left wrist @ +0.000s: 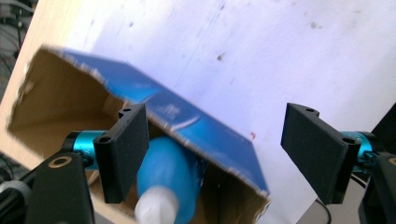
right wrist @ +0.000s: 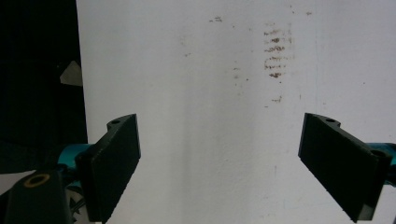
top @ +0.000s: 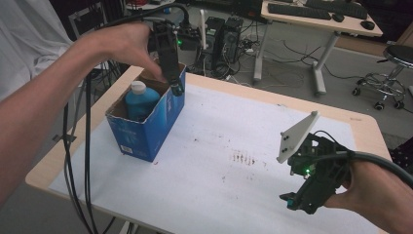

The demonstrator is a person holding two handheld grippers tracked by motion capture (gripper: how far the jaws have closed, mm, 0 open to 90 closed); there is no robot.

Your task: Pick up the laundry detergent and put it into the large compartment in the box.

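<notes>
An open-topped blue cardboard box [top: 146,126] stands on the left part of the table. A blue bottle with a white cap [top: 140,100] stands upright inside it. My left gripper [top: 176,89] points down over the box's far right corner, open. In the left gripper view the gripper [left wrist: 219,154] has its jaws wide apart on either side of the box's blue wall [left wrist: 187,116], with the bottle [left wrist: 163,177] just below the left jaw. My right gripper [top: 297,200] hovers low near the table's front right, open over bare white paper [right wrist: 224,163].
A white paper sheet [top: 234,122] covers the wooden table, with brown stains [top: 243,158] at its middle. Black cables [top: 87,161] hang off the left edge. Beyond the table stand computer towers [top: 224,39], a desk [top: 316,19] and a wheeled stool [top: 389,73].
</notes>
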